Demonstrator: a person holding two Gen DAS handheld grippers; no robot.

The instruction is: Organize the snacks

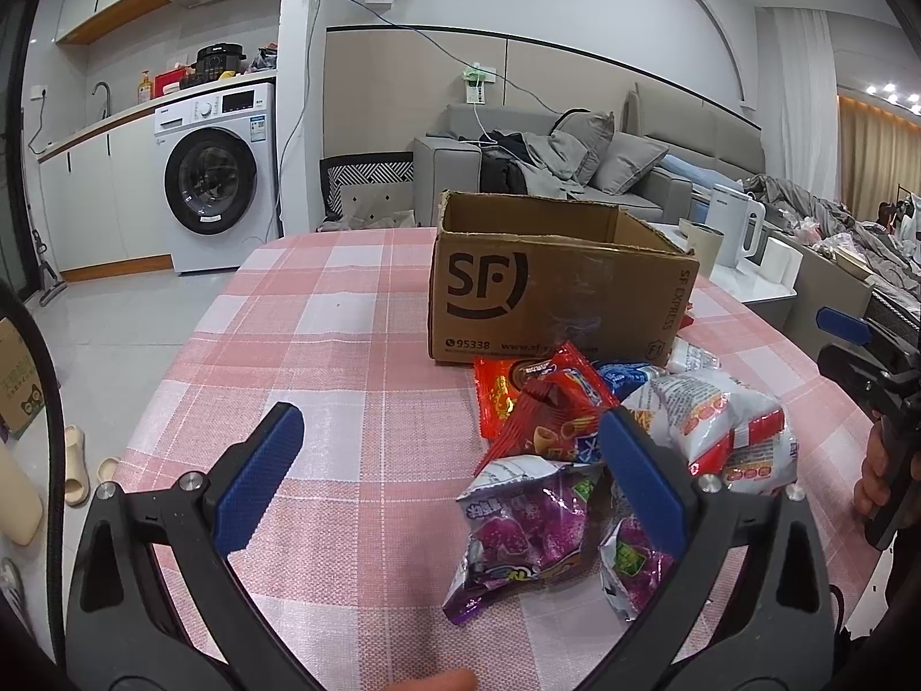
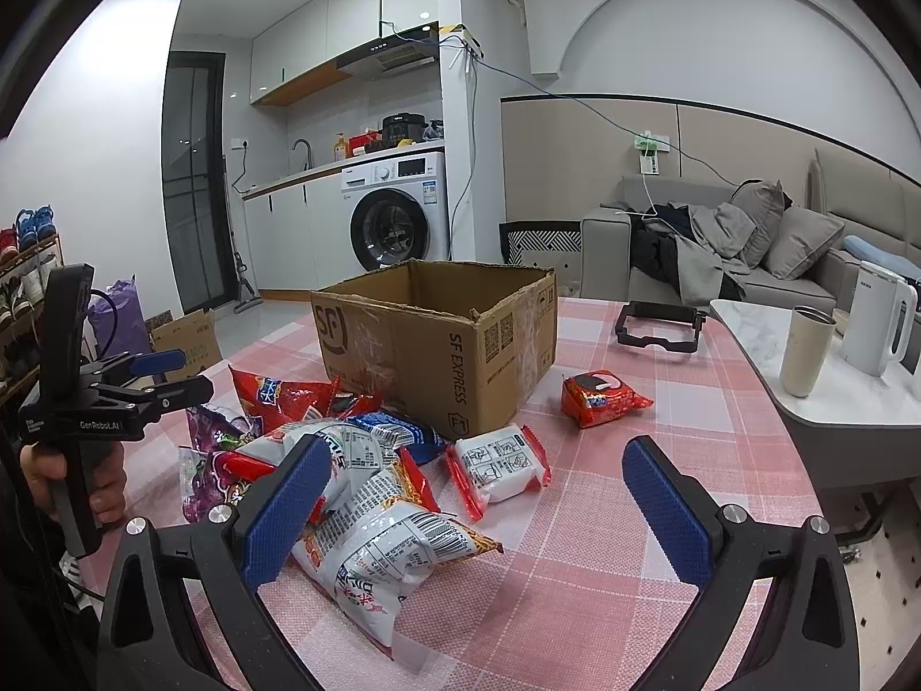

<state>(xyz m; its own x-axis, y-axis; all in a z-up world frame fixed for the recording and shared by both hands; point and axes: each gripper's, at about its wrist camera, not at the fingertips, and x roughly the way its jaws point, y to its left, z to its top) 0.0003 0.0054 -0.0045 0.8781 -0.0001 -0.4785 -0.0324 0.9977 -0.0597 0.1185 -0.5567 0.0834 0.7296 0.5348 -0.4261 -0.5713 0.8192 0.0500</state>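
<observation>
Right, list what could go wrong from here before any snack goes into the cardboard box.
1. The purple crinkly snack packet lies partly under the left gripper's right finger, not between the open jaws; closing now may only pinch an edge.
2. The white noodle packets overlap in a pile, so the open right gripper might drag a neighbour.
3. The open brown cardboard box looks light; a bump could shift it.

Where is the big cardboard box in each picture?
Left wrist view: the cardboard box stands on the table just right of the middle, behind the snack bags.
Right wrist view: the cardboard box sits near the middle, open at the top, behind the snack bags.
Shared landmark: the washing machine stands behind the box in both views.
</observation>
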